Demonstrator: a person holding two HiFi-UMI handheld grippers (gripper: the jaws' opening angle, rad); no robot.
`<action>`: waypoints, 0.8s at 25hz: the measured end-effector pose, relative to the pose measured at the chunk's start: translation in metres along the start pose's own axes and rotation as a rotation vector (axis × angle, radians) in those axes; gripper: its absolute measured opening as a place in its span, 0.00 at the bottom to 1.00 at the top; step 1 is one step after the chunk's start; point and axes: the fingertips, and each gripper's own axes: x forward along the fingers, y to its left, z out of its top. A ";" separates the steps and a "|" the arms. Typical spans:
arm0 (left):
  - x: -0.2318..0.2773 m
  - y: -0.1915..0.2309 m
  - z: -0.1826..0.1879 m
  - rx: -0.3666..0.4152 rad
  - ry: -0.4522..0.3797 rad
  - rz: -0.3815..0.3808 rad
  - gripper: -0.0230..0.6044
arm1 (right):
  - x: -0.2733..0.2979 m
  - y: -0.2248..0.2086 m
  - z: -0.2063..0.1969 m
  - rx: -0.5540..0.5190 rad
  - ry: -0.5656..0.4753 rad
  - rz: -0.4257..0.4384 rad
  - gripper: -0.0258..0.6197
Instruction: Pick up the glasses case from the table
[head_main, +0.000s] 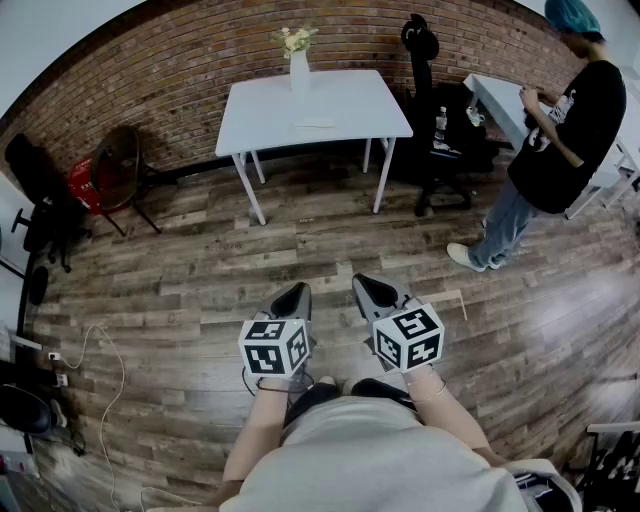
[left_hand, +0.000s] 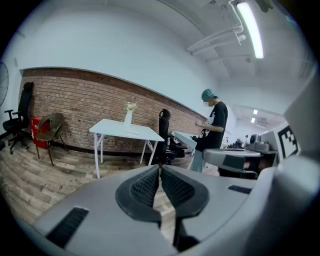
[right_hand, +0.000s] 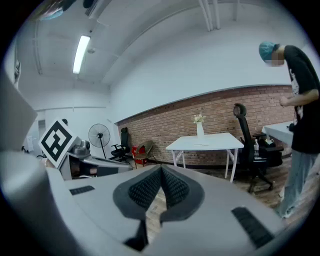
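Observation:
A white table stands several steps ahead against the brick wall, with a white vase of flowers on it. In front of the vase lies a small flat pale thing, too small to identify. My left gripper and right gripper are held side by side over the wooden floor, far short of the table. Both are shut with nothing between the pads. The same table shows in the left gripper view beyond the shut left gripper, and in the right gripper view beyond the shut right gripper.
A person stands at the right beside a second white table. A black office chair is right of the main table. A folding chair and dark chairs stand at the left, with cables on the floor.

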 end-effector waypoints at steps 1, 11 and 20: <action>-0.001 0.000 -0.001 0.005 0.002 0.001 0.07 | 0.000 0.002 -0.002 -0.003 0.002 0.000 0.04; 0.005 -0.004 -0.009 0.005 0.018 -0.006 0.06 | -0.002 -0.005 0.000 0.013 -0.014 -0.011 0.04; 0.007 -0.012 -0.011 -0.013 -0.005 -0.024 0.06 | -0.009 -0.008 0.002 0.068 -0.050 0.014 0.04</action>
